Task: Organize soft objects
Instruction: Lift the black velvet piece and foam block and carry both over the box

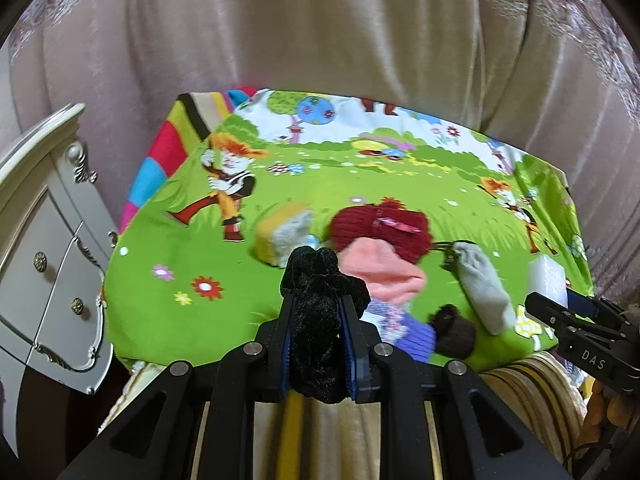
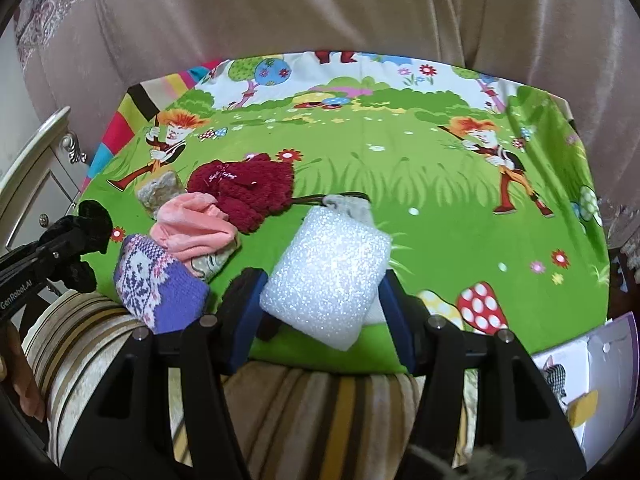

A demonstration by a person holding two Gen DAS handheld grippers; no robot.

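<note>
My left gripper [image 1: 318, 300] is shut on a black velvet scrunchie [image 1: 316, 332], held above the near edge of the green cartoon cloth [image 1: 180, 240]. My right gripper [image 2: 320, 280] is shut on a white foam block [image 2: 328, 268], its pads pressing both sides. On the cloth lies a pile: a dark red knitted hat [image 2: 244, 188], a pink cloth [image 2: 196, 224], a purple patterned knit piece [image 2: 156, 284], a yellow sponge [image 1: 280, 232], a grey sock [image 1: 484, 288] and a dark brown knit item [image 1: 452, 328]. The foam hides most of the sock in the right wrist view.
A white carved cabinet [image 1: 48, 240] stands left of the cloth-covered surface. Beige curtains [image 1: 320, 40] hang behind it. A striped cushion [image 2: 300, 400] runs along the near edge. Papers [image 2: 592, 360] lie at the lower right. The right half of the green cloth [image 2: 460, 220] is bare.
</note>
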